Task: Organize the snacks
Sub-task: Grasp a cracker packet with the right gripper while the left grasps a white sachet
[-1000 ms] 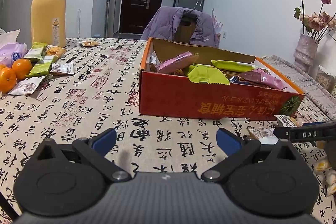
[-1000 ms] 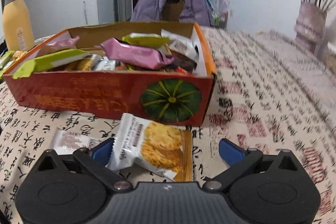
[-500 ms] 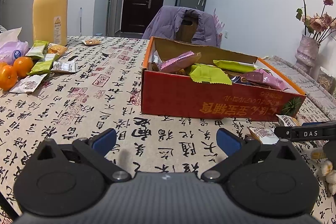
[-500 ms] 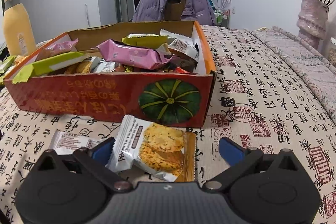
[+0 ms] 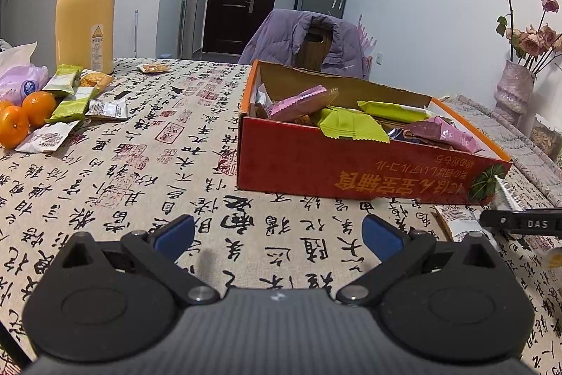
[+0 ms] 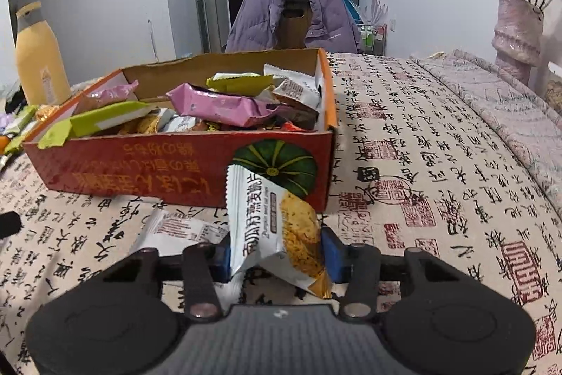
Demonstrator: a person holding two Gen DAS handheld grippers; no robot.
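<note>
Right gripper [image 6: 275, 255]: our jaws have just closed on the cracker packet [image 6: 277, 227], lower centre.
Left gripper [image 5: 277, 234]: wide, empty.
Box [image 6: 175, 171]: already heaped.
Remaining: loose snacks [image 5: 70, 104] far left.

We see bare tablecloth [image 5: 147, 171] left of the red snack box [image 5: 316, 164]; its near wall [image 6: 158, 171] blocks our right gripper [image 6: 277, 252].
</note>
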